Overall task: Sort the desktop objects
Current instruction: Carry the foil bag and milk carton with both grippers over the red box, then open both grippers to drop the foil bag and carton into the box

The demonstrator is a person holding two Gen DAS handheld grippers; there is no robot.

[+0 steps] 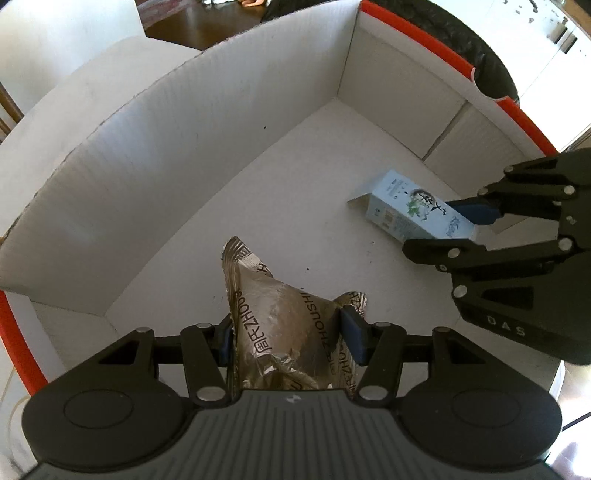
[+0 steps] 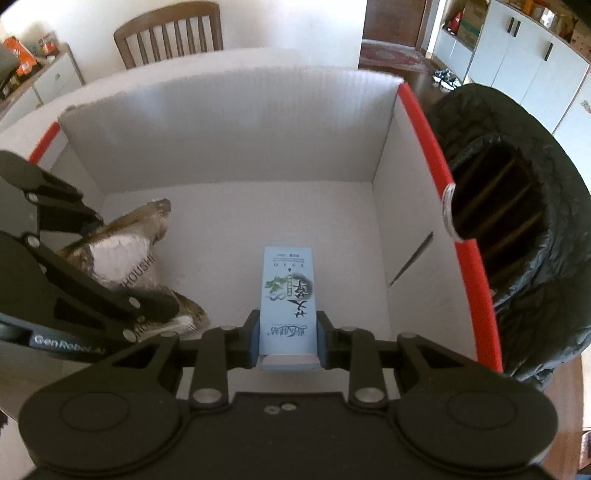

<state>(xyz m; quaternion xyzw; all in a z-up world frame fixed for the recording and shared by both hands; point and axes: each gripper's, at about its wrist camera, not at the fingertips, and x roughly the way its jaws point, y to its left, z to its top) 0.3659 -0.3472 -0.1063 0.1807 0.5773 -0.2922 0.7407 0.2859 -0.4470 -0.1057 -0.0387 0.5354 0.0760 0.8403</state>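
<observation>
Left gripper (image 1: 286, 338) clamps my crinkly foil bag (image 1: 280, 314), soft and slippery, best pinched mid-body. Right gripper (image 2: 287, 338) grips the light, stiff carton (image 2: 288, 291) by its end, at three o'clock inside the box (image 2: 221, 122).

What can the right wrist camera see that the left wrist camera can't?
Only the right wrist view shows the wooden chair and the dark inside of the black-bagged bin. Only the left wrist view shows the left gripper squeezing the foil bag head-on. Both show the white box, the foil bag, and the right gripper clamped on the blue carton.
</observation>
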